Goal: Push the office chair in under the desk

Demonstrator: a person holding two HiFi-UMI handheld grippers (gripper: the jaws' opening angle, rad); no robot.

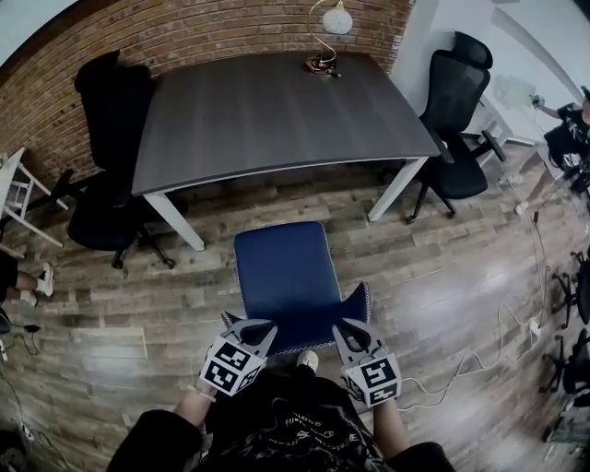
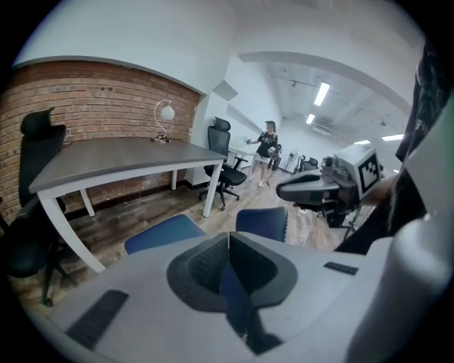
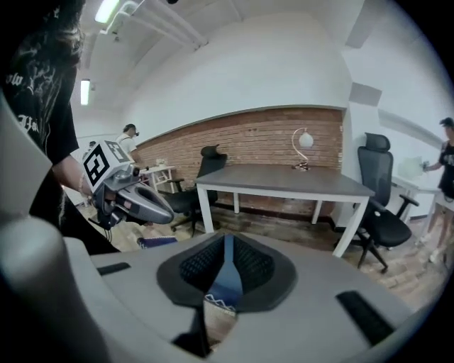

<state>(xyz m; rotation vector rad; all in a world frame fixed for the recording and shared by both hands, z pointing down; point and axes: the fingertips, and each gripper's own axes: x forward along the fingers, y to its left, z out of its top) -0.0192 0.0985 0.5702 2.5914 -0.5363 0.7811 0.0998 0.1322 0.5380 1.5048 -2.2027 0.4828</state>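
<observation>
Before the desk (image 1: 267,111), clear of its near edge: office chair (image 1: 288,277). On the far edge: lamp (image 1: 324,41). Flanking the desk: left side chair (image 1: 111,184), right side chair (image 1: 456,120). At the office chair's back, side by side: left gripper (image 1: 251,327), right gripper (image 1: 350,327).

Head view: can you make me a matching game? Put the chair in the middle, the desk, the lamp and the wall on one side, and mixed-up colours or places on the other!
Things:
1. office chair
2. desk
3. lamp
4. wall

Colours or places:
A. dark grey top, white legs
B. blue, standing in front of the desk, not under it
C. red-brown brick
D. at the desk's far edge

Pairs: 1-B, 2-A, 3-D, 4-C
</observation>
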